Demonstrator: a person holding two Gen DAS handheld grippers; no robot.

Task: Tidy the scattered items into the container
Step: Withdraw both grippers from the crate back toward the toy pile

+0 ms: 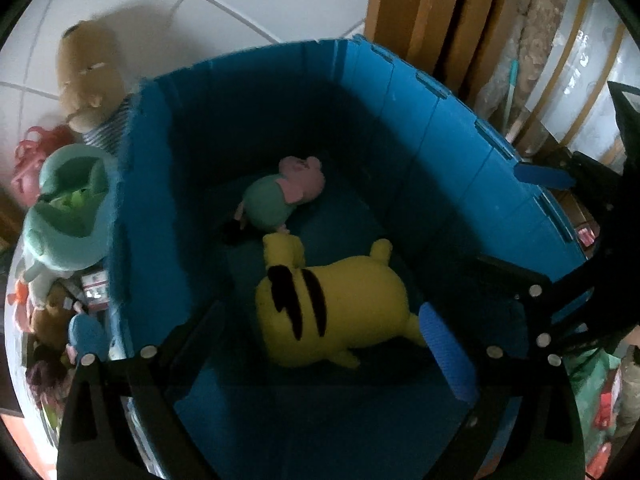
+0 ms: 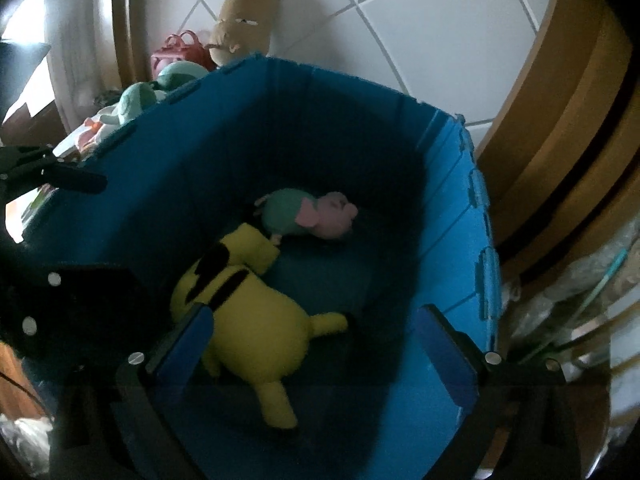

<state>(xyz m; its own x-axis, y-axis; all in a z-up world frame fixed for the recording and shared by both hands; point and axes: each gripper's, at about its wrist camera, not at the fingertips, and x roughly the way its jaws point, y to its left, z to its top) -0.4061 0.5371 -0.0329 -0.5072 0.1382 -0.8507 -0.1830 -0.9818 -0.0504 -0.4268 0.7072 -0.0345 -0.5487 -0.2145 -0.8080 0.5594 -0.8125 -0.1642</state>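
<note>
A deep blue bin (image 1: 440, 128) (image 2: 452, 168) fills both views. On its floor lie a yellow plush with black stripes (image 1: 336, 304) (image 2: 256, 328) and a small pink pig plush in a green shirt (image 1: 280, 196) (image 2: 308, 216). My left gripper (image 1: 280, 340) hangs open and empty over the bin, its right blue pad (image 1: 448, 352) beside the yellow plush. My right gripper (image 2: 320, 352) is also open and empty above the bin, the yellow plush lying below between its pads. The right gripper also shows at the right edge of the left wrist view (image 1: 540, 176).
Outside the bin's left wall lie a tan plush (image 1: 92, 76) (image 2: 244, 20), a teal plush (image 1: 68, 208) (image 2: 140, 100), a pink item (image 1: 28, 160) (image 2: 180, 48) and several small toys. White floor tiles (image 1: 240, 0) lie beyond. Wooden furniture (image 1: 440, 12) (image 2: 568, 120) stands to the right.
</note>
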